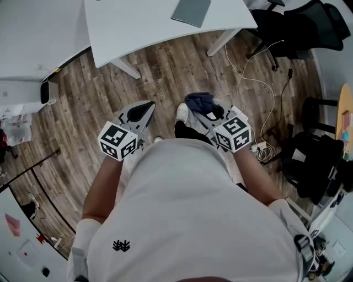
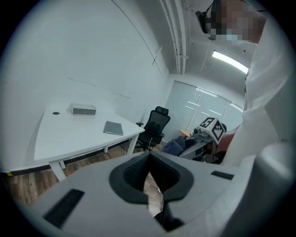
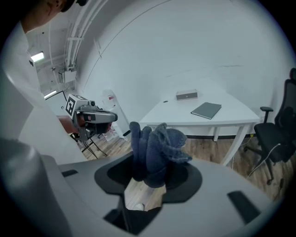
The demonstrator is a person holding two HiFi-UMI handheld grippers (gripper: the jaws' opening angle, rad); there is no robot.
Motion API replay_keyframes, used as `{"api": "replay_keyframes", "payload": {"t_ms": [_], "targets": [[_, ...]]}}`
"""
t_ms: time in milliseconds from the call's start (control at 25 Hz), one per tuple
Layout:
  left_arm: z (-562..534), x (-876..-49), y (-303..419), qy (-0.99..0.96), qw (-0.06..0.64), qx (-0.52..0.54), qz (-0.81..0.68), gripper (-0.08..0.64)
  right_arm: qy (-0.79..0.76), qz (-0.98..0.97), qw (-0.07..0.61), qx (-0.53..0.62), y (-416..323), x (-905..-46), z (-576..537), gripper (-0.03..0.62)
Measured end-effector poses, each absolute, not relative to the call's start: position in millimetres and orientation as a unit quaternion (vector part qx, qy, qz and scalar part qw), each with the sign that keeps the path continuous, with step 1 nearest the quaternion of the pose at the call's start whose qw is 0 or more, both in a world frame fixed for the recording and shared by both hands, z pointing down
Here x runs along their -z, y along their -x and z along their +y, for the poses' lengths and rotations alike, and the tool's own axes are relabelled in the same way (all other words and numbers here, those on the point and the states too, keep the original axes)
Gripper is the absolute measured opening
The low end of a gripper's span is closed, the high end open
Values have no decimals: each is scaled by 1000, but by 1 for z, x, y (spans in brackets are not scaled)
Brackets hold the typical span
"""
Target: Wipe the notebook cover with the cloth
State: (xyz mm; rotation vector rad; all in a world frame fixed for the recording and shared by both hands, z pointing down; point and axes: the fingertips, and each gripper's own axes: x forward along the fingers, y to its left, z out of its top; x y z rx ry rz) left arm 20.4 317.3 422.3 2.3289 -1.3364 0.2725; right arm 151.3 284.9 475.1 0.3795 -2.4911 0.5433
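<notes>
Out on the wood floor, short of the table (image 1: pixel 143 33), the person stands with both grippers at waist height, pointing forward toward it.

The right gripper (image 1: pixel 214 114) is clamped on the cloth (image 1: pixel 199 101). The cloth is dark blue and bunched, with the wad sticking out past the jaw tips. That grip makes sense, since it leaves a soft pad out front for wiping.

The left gripper (image 1: pixel 145 108) has its jaws together at the tips with nothing between them; only floor shows through the slit behind. It looks idle, probably free so it can steady the notebook.

The notebook (image 1: pixel 191 11) is grey and closed, with nothing on top of it. It lies flat on the table near an edge, well apart from both grippers. A small box (image 2: pixel 83 110) sits further back on the table, apart from the notebook.

Judgement: this is the approach step, with the cloth in hand and wiping not yet started. Next, the person needs to step up and lay the cloth wad flat on the cover.

Risks: the chair (image 1: pixel 287 27) and cable (image 1: pixel 259 82) lie beside the table, near the path. A light notebook may also slide under the wipe unless the left gripper pins it.
</notes>
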Motion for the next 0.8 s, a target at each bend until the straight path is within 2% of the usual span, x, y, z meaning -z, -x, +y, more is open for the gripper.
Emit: {"api": "replay_keyframes", "payload": {"t_ms": [280,800], "targets": [[218,-415,-6,-829,218,-119,-500,6,-139,-927,264,-227,-150,-475,194,169],[119,-434,26,-836,222,-150,-479,6,-182,-909,242,-287,-121,-486,99,169]]}}
